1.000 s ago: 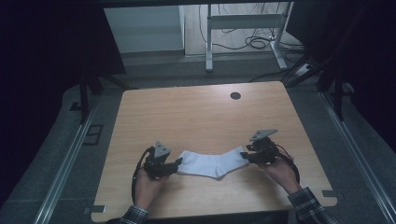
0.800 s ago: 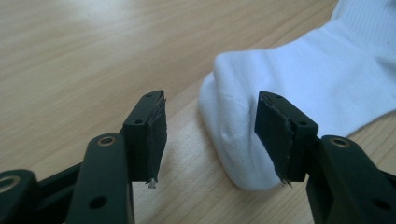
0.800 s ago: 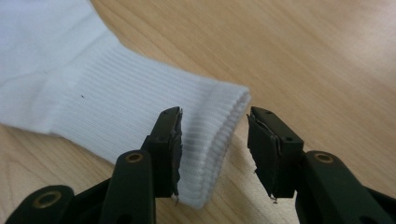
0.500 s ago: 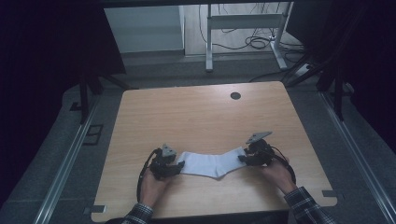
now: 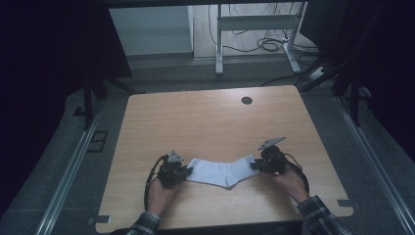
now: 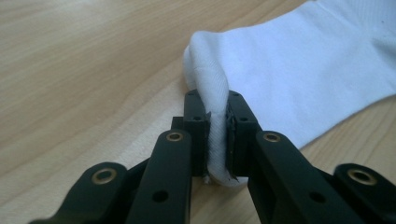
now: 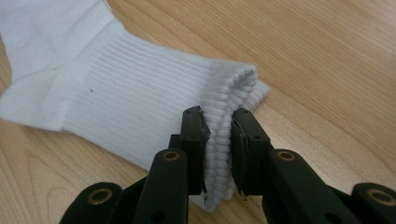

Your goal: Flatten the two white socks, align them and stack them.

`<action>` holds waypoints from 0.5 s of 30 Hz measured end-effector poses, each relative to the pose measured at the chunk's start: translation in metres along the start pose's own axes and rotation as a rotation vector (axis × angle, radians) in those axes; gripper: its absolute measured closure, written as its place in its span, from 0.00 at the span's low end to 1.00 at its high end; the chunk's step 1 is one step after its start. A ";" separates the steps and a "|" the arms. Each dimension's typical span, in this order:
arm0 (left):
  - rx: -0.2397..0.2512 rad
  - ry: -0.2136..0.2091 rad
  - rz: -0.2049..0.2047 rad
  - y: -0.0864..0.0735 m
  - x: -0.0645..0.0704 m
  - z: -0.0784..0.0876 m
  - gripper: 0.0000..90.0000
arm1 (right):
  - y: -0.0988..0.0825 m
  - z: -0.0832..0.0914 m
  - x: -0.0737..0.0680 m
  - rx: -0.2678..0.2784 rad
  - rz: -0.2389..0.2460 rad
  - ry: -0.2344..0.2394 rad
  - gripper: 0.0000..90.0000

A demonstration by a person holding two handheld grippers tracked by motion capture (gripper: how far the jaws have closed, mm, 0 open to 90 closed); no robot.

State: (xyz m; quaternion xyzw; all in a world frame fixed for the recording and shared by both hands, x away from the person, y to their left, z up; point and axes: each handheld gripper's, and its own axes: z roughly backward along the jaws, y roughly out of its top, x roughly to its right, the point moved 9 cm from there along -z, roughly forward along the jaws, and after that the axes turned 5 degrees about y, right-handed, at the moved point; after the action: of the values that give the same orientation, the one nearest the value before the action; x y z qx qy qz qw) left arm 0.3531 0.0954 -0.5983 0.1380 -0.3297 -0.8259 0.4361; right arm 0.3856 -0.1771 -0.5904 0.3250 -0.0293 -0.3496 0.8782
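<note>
A white sock (image 5: pixel 222 171) lies flat near the front edge of the wooden table (image 5: pixel 210 122), bent at the heel. My left gripper (image 5: pixel 187 172) has just been closing and is shut on the sock's toe end (image 6: pixel 215 140), with the cloth pinched into a fold between the jaws. At the other end, my right gripper (image 5: pixel 254 165) has just been closing too and is shut on the ribbed cuff (image 7: pixel 219 163). A hand holds each gripper from the table's near side.
A round dark hole (image 5: pixel 246 100) sits in the tabletop at the back right. Beyond the table stand a metal frame (image 5: pixel 254 29) and loose cables (image 5: pixel 266 44) on the floor. Dark curtains hang at both sides.
Both grippers have slid a little along the table and their jaws have closed on the two ends of the sock. The sock still lies on the table.
</note>
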 end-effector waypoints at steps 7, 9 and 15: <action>0.045 0.016 -0.014 0.017 -0.004 0.008 0.91 | 0.011 0.010 0.001 0.039 0.016 -0.022 0.84; 0.053 0.019 -0.019 0.022 -0.006 0.010 0.91 | 0.016 0.014 0.002 0.055 0.018 -0.022 0.84; 0.079 0.031 -0.024 0.043 -0.014 0.011 0.91 | 0.035 0.026 0.006 0.094 0.028 -0.041 0.84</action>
State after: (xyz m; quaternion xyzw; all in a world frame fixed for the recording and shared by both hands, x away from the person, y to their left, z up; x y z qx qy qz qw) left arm 0.3822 0.0940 -0.5622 0.1719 -0.3534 -0.8151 0.4256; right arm 0.4038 -0.1757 -0.5507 0.3584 -0.0685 -0.3420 0.8660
